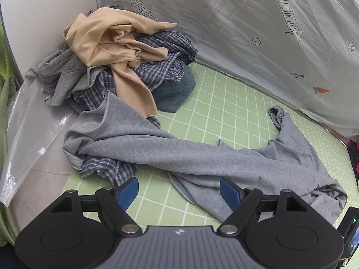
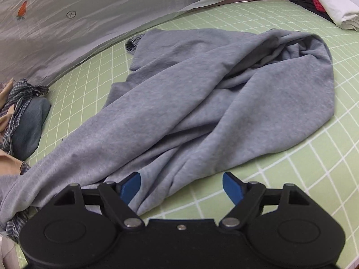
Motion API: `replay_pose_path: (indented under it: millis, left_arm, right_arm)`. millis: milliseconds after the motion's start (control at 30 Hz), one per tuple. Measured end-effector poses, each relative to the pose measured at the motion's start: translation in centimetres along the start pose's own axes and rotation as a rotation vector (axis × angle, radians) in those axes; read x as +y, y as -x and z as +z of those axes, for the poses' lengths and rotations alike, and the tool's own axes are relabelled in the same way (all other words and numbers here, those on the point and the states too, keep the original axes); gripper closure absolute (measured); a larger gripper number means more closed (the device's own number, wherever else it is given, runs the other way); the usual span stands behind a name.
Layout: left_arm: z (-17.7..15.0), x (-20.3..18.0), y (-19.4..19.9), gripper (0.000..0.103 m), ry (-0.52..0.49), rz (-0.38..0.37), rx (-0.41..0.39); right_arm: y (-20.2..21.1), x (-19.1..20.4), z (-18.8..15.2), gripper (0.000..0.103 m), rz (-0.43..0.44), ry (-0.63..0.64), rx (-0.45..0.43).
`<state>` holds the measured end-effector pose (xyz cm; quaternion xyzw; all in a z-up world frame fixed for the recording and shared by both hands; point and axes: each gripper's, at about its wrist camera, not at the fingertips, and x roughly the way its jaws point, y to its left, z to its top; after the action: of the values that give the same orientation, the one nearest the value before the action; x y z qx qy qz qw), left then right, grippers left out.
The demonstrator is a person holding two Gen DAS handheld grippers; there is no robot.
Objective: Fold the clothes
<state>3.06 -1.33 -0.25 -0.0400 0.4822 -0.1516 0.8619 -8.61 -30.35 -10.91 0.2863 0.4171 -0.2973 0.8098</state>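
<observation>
Grey marl jersey, a long-sleeved garment (image 1: 202, 157), is lying crumpled and stretched across the middle of the green mat with the white grid (image 1: 224, 94), one end trailing into the laundry heap and the other bunching toward the mat's right side. The left gripper (image 1: 179, 192) is hovering over the mat's near edge with its blue-padded jaws standing wide apart and nothing between them; the grey hem is lying just beyond the right pad. The right gripper (image 2: 181, 186) is also hanging with jaws spread, the grey cloth (image 2: 202, 103) passing beneath the left pad without being pinched. At the mat's far left corner a pile is sitting: a tan jersey top (image 1: 112, 44) on blue-and-white checked fabric (image 1: 161, 62), a darker grey knit (image 1: 60, 74) and a folded denim piece (image 1: 175, 94). A pale sheet printed with carrots (image 1: 258, 33) is running along the mat's far edge.
</observation>
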Motion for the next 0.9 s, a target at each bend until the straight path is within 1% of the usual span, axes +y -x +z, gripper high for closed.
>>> replay_pose_path:
  millis: [33, 67, 133, 167, 200, 233, 267, 300, 367, 467, 567, 767, 900]
  left_arm:
    - [0.0, 0.4, -0.1, 0.023, 0.001, 0.001, 0.004]
    - [0.0, 0.8, -0.2, 0.023, 0.003, 0.001, 0.010]
    - [-0.1, 1.5, -0.5, 0.023, 0.010, 0.000, 0.021]
    - [-0.1, 1.7, -0.5, 0.023, 0.016, -0.001, 0.024]
    - [0.0, 1.9, -0.6, 0.023, 0.024, -0.002, 0.027]
    - [0.0, 2.1, -0.8, 0.023, 0.033, -0.004, 0.029]
    - [0.1, 2.1, -0.9, 0.023, 0.042, -0.008, 0.029]
    - [0.2, 2.2, -1.1, 0.023, 0.052, -0.014, 0.030]
    - [0.5, 2.0, -1.5, 0.023, 0.069, -0.025, 0.031]
    - [1.0, 0.9, -1.9, 0.023, 0.082, -0.038, 0.020]
    - [1.5, -0.7, -2.0, 0.023, 0.091, -0.052, 0.004]
    - [1.2, -5.4, -2.9, 0.023, 0.149, -0.064, -0.005]
    - [0.5, -9.1, -3.6, 0.023, 0.184, -0.060, -0.002]
  right_arm:
    - [-0.2, 0.5, -0.2, 0.033, -0.010, 0.014, -0.003]
    - [-0.2, 0.9, -0.5, 0.039, -0.021, 0.032, -0.011]
    - [-0.3, 1.5, -1.0, 0.060, -0.040, 0.068, -0.027]
    - [-0.3, 1.6, -1.1, 0.064, -0.046, 0.087, -0.035]
    - [-0.2, 1.6, -1.2, 0.076, -0.048, 0.101, -0.039]
    - [-0.2, 1.5, -1.3, 0.091, -0.046, 0.112, -0.040]
    - [-0.2, 1.4, -1.3, 0.097, -0.045, 0.124, -0.042]
    - [-0.1, 1.1, -1.3, 0.100, -0.041, 0.129, -0.041]
    - [-0.1, 0.6, -1.1, 0.101, -0.049, 0.136, -0.039]
    - [0.4, -1.3, -0.7, 0.101, -0.086, 0.149, -0.046]
    - [0.9, -4.3, 0.2, 0.101, -0.130, 0.123, -0.053]
    - [1.8, -12.5, 3.6, 0.101, -0.230, 0.079, -0.079]
    - [1.6, -18.7, 6.3, 0.101, -0.287, 0.066, -0.087]
